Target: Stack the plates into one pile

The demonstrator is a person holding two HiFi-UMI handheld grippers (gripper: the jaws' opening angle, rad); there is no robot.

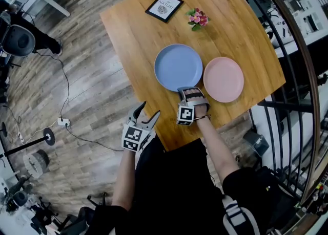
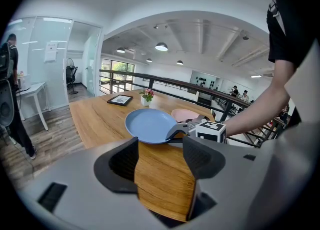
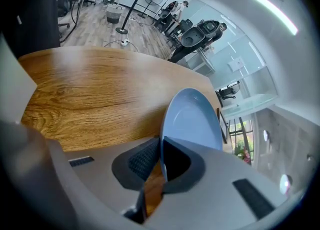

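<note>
Head view: right gripper [image 1: 187, 93] is clenched on the blue plate [image 1: 177, 66] at its near rim, probably so it can go onto the pink plate [image 1: 223, 79] just beside it on the table [image 1: 136, 29]. Left gripper [image 1: 145, 117] hangs open and empty.

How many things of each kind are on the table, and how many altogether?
blue plate: 1
pink plate: 1
framed picture: 1
little bunch of flowers: 1
Total: 4
</note>
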